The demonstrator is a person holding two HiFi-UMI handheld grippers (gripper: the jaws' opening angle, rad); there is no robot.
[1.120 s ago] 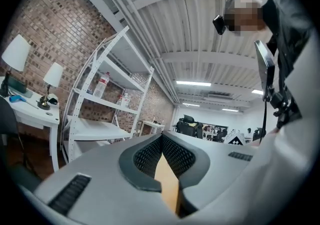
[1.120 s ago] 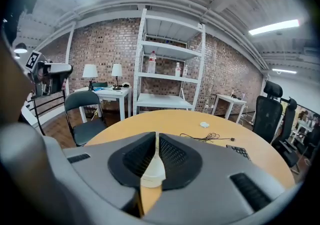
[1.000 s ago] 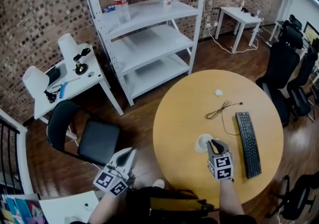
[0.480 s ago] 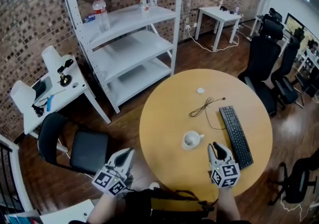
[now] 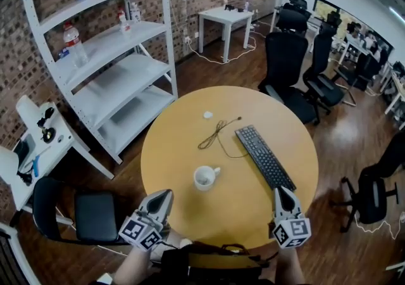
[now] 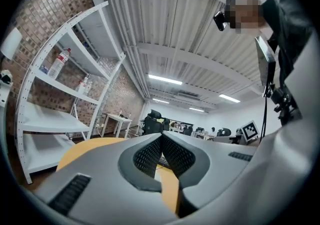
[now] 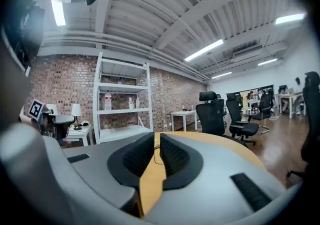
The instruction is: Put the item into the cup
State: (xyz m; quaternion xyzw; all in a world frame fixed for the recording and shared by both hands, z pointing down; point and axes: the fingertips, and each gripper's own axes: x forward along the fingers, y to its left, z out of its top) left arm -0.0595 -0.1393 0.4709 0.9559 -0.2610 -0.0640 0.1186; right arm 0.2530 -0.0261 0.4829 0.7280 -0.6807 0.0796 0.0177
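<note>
round smooth wooden desk (image 5: 177, 147), glossy white cup (image 5: 204, 178) just 6 o'clock of centre, contents too small to tell. left tongs (image 5: 163, 196) pinched together, empty; right tongs (image 5: 283, 192) a narrow slit, closing on nothing.

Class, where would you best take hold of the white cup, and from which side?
Probably the rim of the white cup, from straight above: it stands upright with its mouth open, so the wall can be pinched opposite its handle, which juts toward the keyboard.

White cup (image 5: 204, 178) stands upright on the round wooden table (image 5: 174, 151).
</note>
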